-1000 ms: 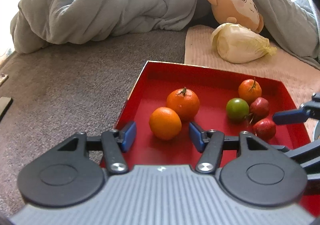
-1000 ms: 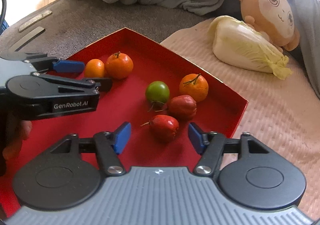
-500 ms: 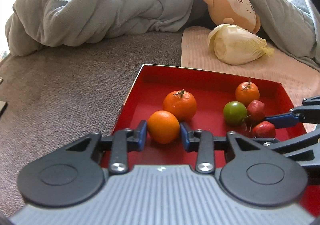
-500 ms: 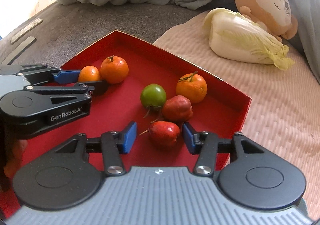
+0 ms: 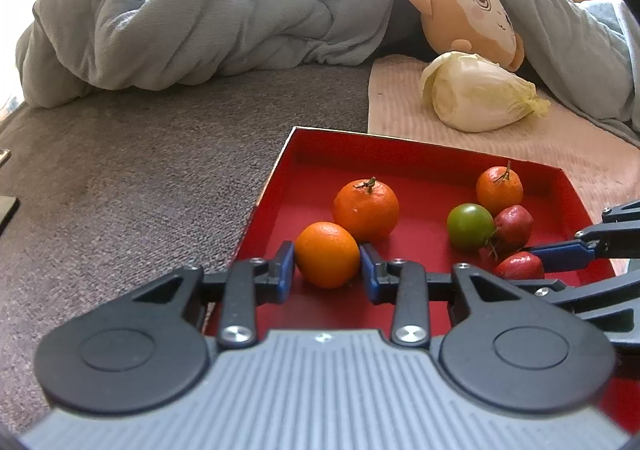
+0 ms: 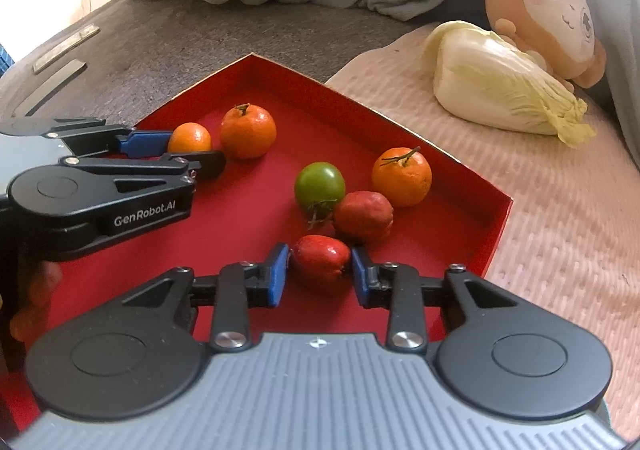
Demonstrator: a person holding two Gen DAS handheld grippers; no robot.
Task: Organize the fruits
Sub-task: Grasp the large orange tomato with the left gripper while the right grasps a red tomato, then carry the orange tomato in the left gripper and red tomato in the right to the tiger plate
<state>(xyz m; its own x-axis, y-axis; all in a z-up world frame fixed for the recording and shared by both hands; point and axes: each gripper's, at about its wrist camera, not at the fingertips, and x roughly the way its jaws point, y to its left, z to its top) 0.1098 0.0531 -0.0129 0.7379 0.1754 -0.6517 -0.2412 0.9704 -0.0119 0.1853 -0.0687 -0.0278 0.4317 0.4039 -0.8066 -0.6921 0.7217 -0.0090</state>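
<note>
Between my left gripper's (image 5: 327, 264) blue pads sits the small orange (image 5: 327, 254), at about 7 o'clock in the red tray (image 5: 400, 154); both pads press its sides, so it is held but not lifted. My right gripper (image 6: 319, 272) is closing on the red fruit (image 6: 320, 259) at 5 o'clock, pads at its flanks.

Risks noted:
- The orange touches the stemmed orange (image 5: 366, 210) at its 1 o'clock; a careless lift may set that one rolling.
- The red fruit is glossy and irregular; a grip off its widest part could squeeze it out forward into the second red fruit (image 6: 363, 215) and green fruit (image 6: 320, 183) close behind.
- Both grippers work near each other; crossing paths on withdrawal could knock one load free.
- Over-squeezing may bruise soft fruit.
</note>
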